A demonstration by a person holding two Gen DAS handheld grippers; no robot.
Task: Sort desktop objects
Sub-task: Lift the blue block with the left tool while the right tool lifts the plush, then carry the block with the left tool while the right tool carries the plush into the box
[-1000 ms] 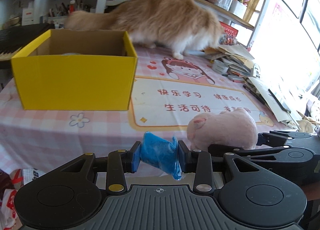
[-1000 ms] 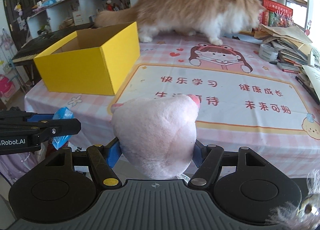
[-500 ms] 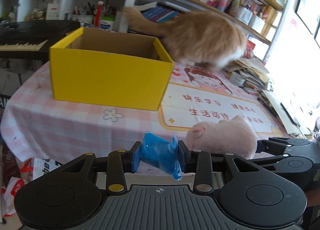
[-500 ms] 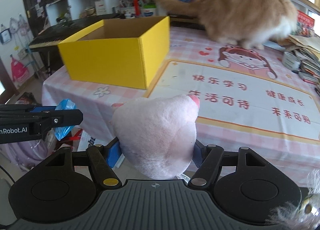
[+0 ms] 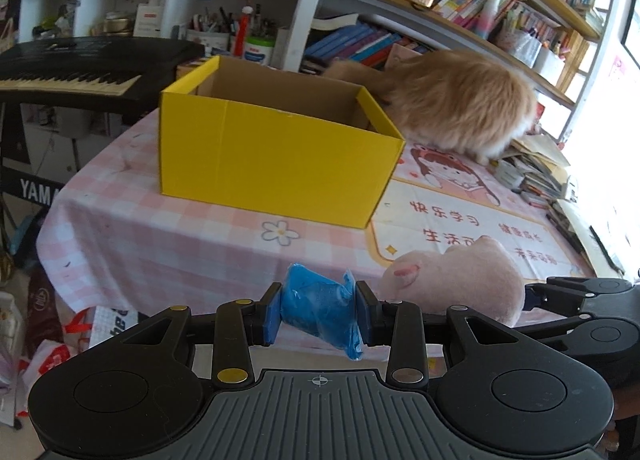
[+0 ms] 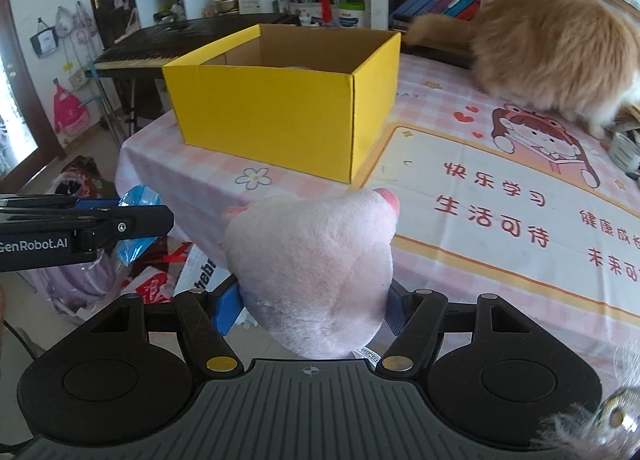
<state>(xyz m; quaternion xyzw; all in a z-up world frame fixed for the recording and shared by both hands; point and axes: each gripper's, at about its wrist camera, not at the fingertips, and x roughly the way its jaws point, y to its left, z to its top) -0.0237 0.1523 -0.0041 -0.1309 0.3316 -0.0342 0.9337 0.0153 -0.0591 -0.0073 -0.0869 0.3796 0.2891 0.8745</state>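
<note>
Left gripper (image 5: 317,312) is clamped on a crinkly blue plastic packet (image 5: 320,310); a soft pink plush toy (image 6: 310,272), squeezed mid-body, is held by the right gripper (image 6: 312,306), an open yellow cardboard box (image 6: 280,100) ahead.

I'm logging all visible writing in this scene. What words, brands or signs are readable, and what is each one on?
"GenRobot.AI": side of the left gripper.
"YAMA", cut off at the picture's edge: front of the keyboard.
"快乐学习", "健康成长", "生活可待", "未来可期": the printed desk mat.
Book spines, shelf boxes and the floor bags' print: too small or blurred to read.
</note>
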